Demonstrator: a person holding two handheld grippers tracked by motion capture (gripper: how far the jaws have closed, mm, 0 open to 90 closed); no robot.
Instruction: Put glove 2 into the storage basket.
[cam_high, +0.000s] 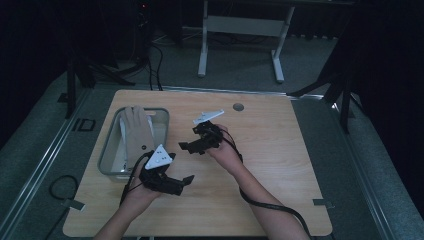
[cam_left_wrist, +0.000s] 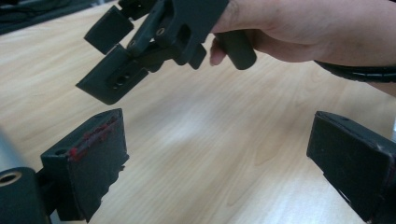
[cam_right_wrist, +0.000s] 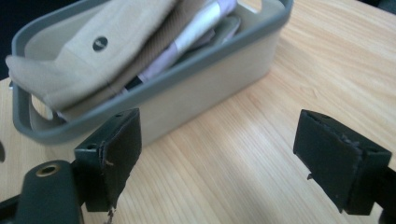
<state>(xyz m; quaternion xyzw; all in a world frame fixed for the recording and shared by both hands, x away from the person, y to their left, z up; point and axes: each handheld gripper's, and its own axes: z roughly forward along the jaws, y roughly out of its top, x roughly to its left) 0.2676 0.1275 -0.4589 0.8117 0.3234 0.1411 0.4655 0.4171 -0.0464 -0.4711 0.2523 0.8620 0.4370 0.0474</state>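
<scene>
Both my grippers, left (cam_high: 186, 179) and right (cam_high: 187, 146), hover mid-surface, jaws wide, empty (staged to reach). Cloths (cam_right_wrist: 88, 56) sit piled in bin (cam_right_wrist: 154, 100) near the left edge.

The left gripper (cam_left_wrist: 219, 163) hovers over the bare wooden tabletop (cam_left_wrist: 196, 140), jaws spread wide. Beyond it, a hand (cam_left_wrist: 299, 32) holds the right gripper (cam_left_wrist: 109, 58), jaws also apart.

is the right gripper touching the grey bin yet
Apart. In the right gripper view the right gripper stands open with bare wooden table showing between its jaws and the wall of the grey bin.
</scene>
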